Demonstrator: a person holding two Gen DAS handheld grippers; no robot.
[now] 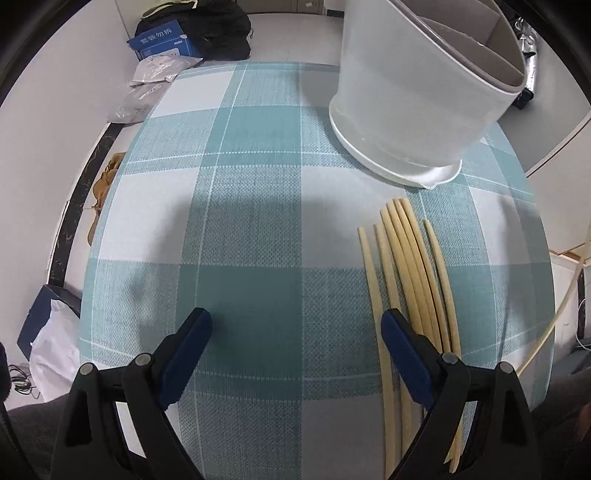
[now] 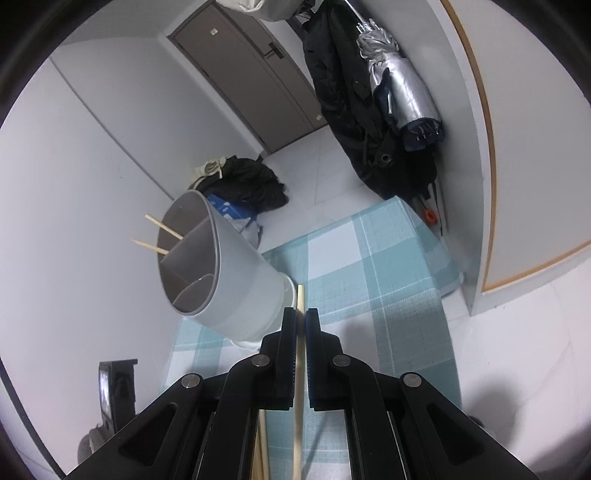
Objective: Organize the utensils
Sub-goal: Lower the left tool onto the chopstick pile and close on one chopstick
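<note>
Several pale wooden chopsticks (image 1: 410,266) lie side by side on the blue plaid tablecloth (image 1: 258,184), right of centre in the left wrist view. My left gripper (image 1: 295,325) is open and empty just above the cloth, its right finger (image 1: 402,347) beside the chopsticks. A white utensil holder (image 1: 413,96) with grey divided compartments stands beyond them. In the right wrist view my right gripper (image 2: 301,314) is shut on one chopstick (image 2: 300,295), held above the table to the right of the holder (image 2: 225,280). Two chopsticks (image 2: 162,236) stand in the holder's far compartment.
A black bag (image 1: 218,29), a blue box (image 1: 162,40) and plastic bags (image 1: 155,74) lie on the floor beyond the table. A dark coat (image 2: 347,99) and folded silver umbrella (image 2: 402,81) hang by the wall at right. A door (image 2: 251,74) is behind.
</note>
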